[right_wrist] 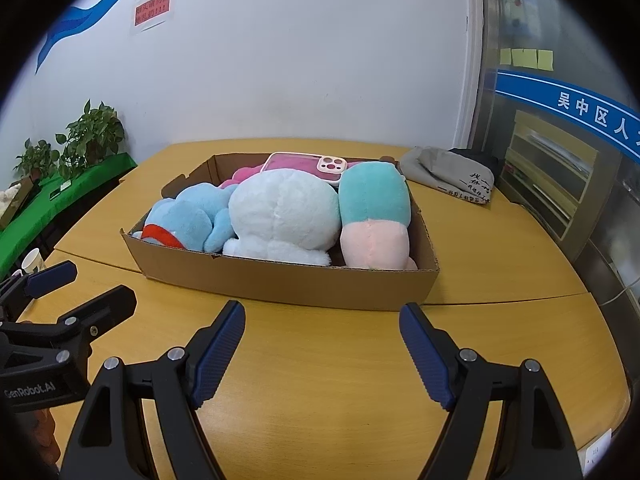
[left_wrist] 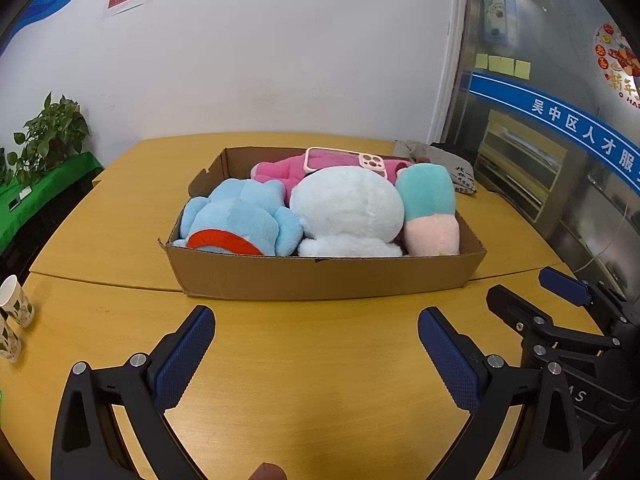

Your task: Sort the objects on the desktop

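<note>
Left gripper [left_wrist: 316, 318] stands over the near part of the yellow wooden table [left_wrist: 320, 380], jaws spread wide with nothing between the blue pads. Right gripper [right_wrist: 322, 314] is just beside it, likewise spread apart and empty, above bare tabletop. Both point toward the cardboard box [left_wrist: 320, 276], a shallow open tray resting at the middle of the table, its near wall just beyond the fingertips. The box is packed full. At its left end lies a light blue plush [left_wrist: 244, 220] with a red band. Touching it at the centre is a large white plush [left_wrist: 348, 208]. Against the box's right wall lies a teal and pink plush [left_wrist: 430, 208]. Behind these, toward the far wall of the box, is a pink plush [left_wrist: 280, 168], with a pink phone case [left_wrist: 344, 160] lying flat on top of it. Two paper cups [left_wrist: 14, 312] stand at the table's left edge. A grey folded bag [right_wrist: 448, 172] with dark lettering lies at the far right corner of the table. Potted plants [left_wrist: 48, 136] stand on a green-covered surface beyond the table's left side.
</note>
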